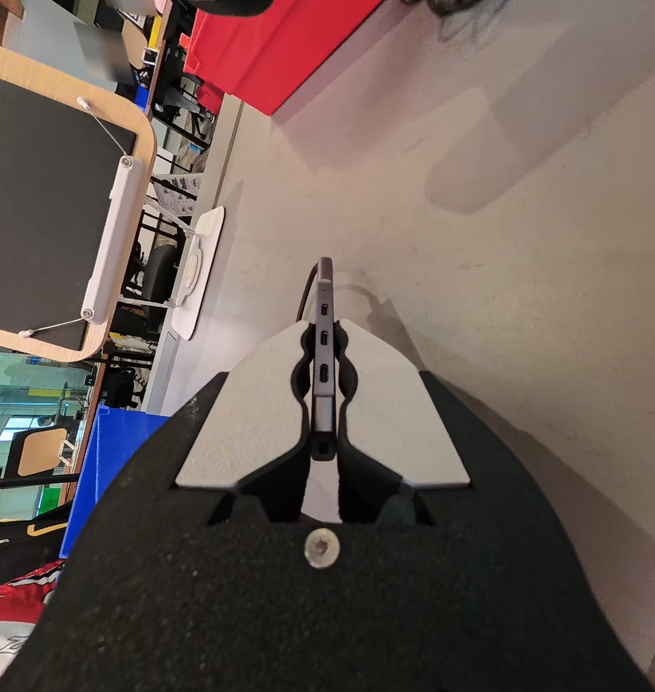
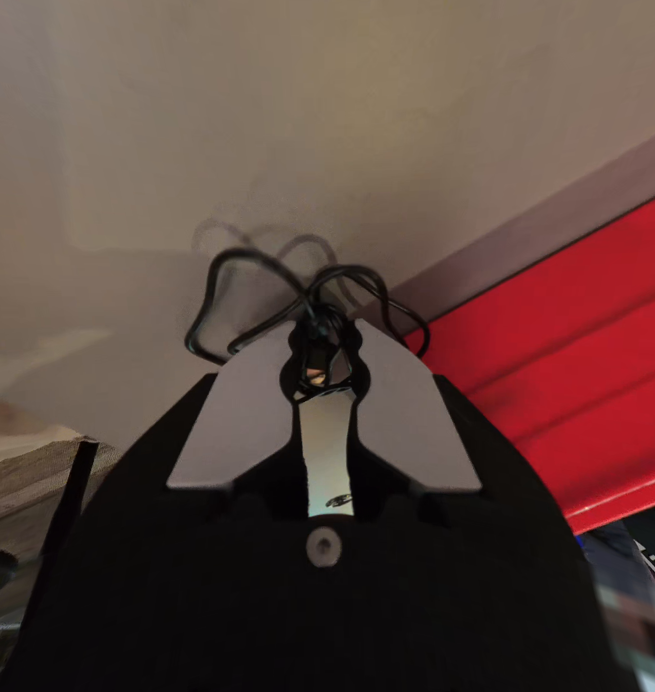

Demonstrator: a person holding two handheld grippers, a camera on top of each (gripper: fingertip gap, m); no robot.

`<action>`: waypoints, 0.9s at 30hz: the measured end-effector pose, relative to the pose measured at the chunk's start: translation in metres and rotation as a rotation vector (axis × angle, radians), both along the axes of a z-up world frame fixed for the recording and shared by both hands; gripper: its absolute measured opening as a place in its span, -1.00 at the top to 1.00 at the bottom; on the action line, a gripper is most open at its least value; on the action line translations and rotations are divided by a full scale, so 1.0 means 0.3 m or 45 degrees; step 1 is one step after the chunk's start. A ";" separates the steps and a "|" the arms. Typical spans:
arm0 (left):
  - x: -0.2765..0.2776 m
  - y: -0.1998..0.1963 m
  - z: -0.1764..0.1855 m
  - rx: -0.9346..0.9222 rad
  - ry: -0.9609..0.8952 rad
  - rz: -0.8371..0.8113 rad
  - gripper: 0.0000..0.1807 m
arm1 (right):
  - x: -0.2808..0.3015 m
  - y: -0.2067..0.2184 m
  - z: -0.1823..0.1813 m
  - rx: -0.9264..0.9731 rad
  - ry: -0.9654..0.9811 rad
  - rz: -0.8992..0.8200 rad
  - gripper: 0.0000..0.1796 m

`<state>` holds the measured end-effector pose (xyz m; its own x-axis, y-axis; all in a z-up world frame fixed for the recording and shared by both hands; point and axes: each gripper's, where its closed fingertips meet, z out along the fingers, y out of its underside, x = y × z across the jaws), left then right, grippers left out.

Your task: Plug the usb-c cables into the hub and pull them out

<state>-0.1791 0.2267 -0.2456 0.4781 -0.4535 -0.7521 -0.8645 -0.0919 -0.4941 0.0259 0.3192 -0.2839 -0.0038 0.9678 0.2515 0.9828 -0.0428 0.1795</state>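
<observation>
Left gripper [image 1: 324, 333] clamps your hub [image 1: 325, 359]; right gripper [image 2: 324, 337] pinches 1 cable plug [image 2: 316, 357]. Misalignment risks jamming the port.

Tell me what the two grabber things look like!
Both look alike. The left gripper has a rough black body, a silver screw in the middle, and two pale grey fingers with wavy black inner edges. The right gripper has the same black body, grey fingers and a round screw.
</observation>
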 end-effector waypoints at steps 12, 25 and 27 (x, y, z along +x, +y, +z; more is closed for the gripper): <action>-0.010 0.003 0.007 0.002 -0.007 0.004 0.90 | -0.108 -0.052 0.426 0.233 0.457 0.217 0.86; 0.011 0.012 0.019 0.025 -0.011 -0.013 0.90 | 0.242 0.241 0.613 0.124 0.563 -0.180 0.85; 0.028 0.012 0.034 0.050 -0.024 -0.030 0.90 | 0.239 0.303 0.457 0.022 0.485 -0.210 0.85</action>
